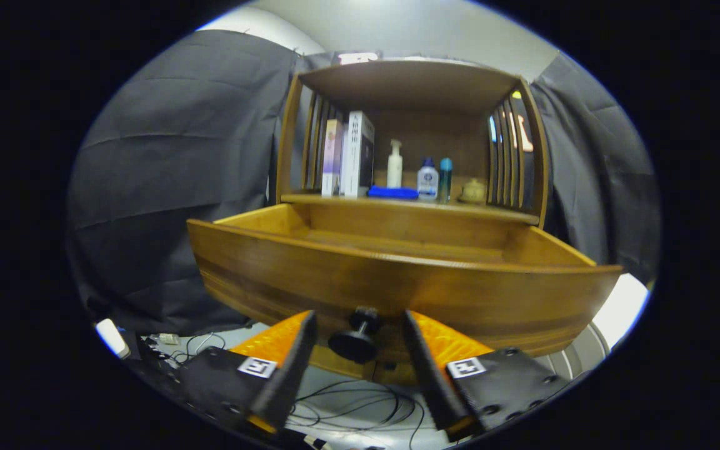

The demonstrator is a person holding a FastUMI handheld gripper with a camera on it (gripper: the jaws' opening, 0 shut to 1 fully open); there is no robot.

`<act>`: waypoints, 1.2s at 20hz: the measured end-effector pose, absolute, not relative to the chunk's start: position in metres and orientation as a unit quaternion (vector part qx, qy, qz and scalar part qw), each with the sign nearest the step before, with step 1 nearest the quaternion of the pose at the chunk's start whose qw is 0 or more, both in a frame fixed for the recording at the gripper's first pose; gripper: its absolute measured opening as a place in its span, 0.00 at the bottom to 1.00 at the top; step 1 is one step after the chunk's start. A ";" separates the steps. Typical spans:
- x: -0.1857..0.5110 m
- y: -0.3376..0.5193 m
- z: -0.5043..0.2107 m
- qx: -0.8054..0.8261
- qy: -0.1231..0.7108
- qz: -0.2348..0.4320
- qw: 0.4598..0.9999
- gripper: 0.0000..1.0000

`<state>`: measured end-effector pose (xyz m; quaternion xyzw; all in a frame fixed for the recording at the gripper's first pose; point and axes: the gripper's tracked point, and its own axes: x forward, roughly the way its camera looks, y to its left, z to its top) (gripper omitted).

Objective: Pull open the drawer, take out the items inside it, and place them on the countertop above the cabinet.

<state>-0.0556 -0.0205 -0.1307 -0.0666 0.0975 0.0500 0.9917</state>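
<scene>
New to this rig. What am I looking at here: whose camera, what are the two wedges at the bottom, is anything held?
No robot arm here: a person carries handheld tongs, and a fisheye camera riding on them looks forward along the two fingers, the wedges you see. The fingers are open, on either side of the drawer's knob without pressing on it, so nothing is held. The drawer of the wooden cabinet is pulled out; what shows of its inside looks bare. On the countertop above it stand books, a pump bottle, two small bottles, a blue cloth and a small jar.
</scene>
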 end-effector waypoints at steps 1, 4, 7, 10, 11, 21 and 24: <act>-0.063 -0.022 -0.122 -0.071 0.085 0.049 0.993 0.70; -0.067 -0.017 -0.099 -0.071 0.058 0.060 0.994 0.93; -0.065 -0.012 -0.073 -0.079 0.041 0.074 0.993 1.00; -0.060 -0.005 -0.047 -0.080 0.037 0.096 0.991 0.99; -0.057 -0.004 -0.039 -0.078 0.039 0.102 0.991 0.99; -0.005 -0.002 -0.015 -0.027 0.136 0.175 0.975 0.98; 0.018 -0.005 -0.026 -0.003 0.188 0.196 0.962 0.98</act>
